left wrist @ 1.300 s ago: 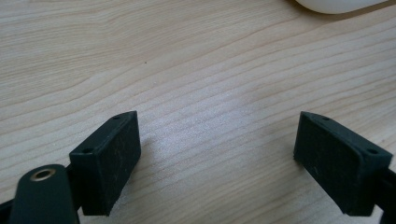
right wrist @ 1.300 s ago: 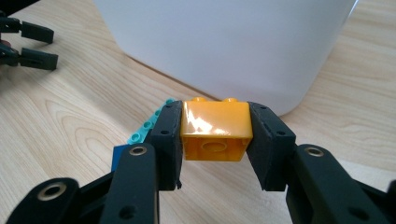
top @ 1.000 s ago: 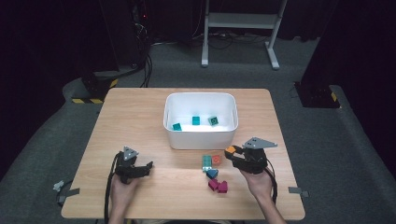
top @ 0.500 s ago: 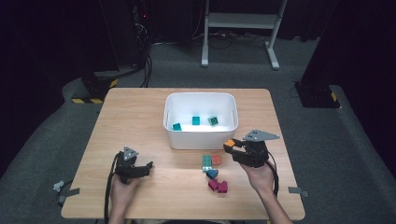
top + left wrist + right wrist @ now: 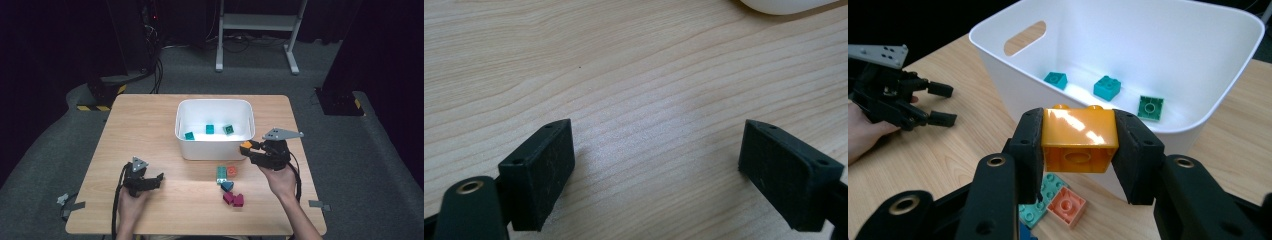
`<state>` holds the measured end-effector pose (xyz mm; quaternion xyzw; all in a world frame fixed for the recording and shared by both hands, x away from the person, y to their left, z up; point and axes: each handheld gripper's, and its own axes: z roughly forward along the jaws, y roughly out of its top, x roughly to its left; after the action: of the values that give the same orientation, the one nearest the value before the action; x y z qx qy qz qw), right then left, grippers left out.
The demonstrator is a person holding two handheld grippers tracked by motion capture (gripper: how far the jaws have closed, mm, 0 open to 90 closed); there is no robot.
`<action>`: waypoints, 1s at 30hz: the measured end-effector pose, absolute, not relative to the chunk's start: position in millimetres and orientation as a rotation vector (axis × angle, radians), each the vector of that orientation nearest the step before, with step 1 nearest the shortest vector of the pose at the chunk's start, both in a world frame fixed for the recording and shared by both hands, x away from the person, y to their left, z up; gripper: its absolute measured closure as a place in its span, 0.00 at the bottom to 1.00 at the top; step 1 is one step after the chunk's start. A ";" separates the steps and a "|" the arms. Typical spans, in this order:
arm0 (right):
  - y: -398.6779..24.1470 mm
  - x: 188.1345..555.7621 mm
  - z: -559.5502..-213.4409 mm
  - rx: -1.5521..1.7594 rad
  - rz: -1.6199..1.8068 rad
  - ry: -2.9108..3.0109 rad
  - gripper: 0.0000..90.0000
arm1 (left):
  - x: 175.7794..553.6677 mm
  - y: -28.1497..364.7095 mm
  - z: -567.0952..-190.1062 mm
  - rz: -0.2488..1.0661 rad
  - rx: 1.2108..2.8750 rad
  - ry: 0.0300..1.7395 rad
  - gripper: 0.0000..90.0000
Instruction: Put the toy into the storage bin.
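My right gripper [image 5: 248,150] is shut on an orange brick [image 5: 246,145], held in the air just outside the right front corner of the white bin [image 5: 212,148]. In the right gripper view the orange brick [image 5: 1079,140] sits squarely between the pads, studs up, at about the height of the bin's [image 5: 1198,45] rim. Three teal and green bricks [image 5: 210,129] lie on the bin's floor. My left gripper [image 5: 157,179] rests on the table at the front left, open. Bare wood shows between its jaws [image 5: 654,165].
Loose bricks lie on the table in front of the bin: a teal one [image 5: 220,174], a salmon one [image 5: 232,171], a blue one [image 5: 227,185] and two magenta ones [image 5: 233,199]. The table edge and dark floor surround the wood top.
My right gripper has risen with the orange brick and moved slightly toward the bin's rim. The left hand and gripper have stayed still.
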<state>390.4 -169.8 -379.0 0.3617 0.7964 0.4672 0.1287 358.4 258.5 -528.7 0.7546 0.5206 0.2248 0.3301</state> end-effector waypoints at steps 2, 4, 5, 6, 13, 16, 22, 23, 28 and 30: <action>-170.9 393.2 -374.7 1.054 1.376 2.313 0.66 | 358.4 258.5 -528.6 0.588 1.974 1.361 0.17; -171.5 396.3 -370.3 1.065 1.385 2.309 0.66 | 358.4 258.5 -528.6 0.588 1.974 1.362 0.16; -171.2 397.9 -367.9 1.063 1.380 2.307 0.66 | 358.4 258.5 -528.6 0.588 1.974 1.362 0.16; -170.7 399.5 -365.5 1.059 1.378 2.306 0.66 | 358.4 258.5 -528.6 0.588 1.974 1.362 0.16; -165.6 410.6 -355.5 1.055 1.390 2.308 0.66 | 358.3 258.5 -528.6 0.588 1.974 1.361 0.16; -164.3 416.9 -354.2 1.075 1.385 2.311 0.66 | 358.3 258.5 -528.6 0.588 1.974 1.361 0.17; -160.6 427.2 -349.8 1.075 1.400 2.302 0.65 | 358.3 258.5 -528.6 0.588 1.975 1.361 0.17; -159.3 428.9 -349.3 1.073 1.398 2.302 0.65 | 358.3 258.5 -528.6 0.588 1.974 1.361 0.17; -152.0 438.6 -348.8 1.085 1.377 2.310 0.65 | 358.3 258.5 -528.6 0.588 1.974 1.362 0.17; -149.7 441.5 -348.3 1.085 1.367 2.310 0.65 | 358.3 258.5 -528.6 0.588 1.974 1.361 0.17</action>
<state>441.5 -149.7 -348.3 0.3720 0.7918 0.4686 0.1230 358.3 258.5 -528.6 0.7548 0.5205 0.2248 0.3299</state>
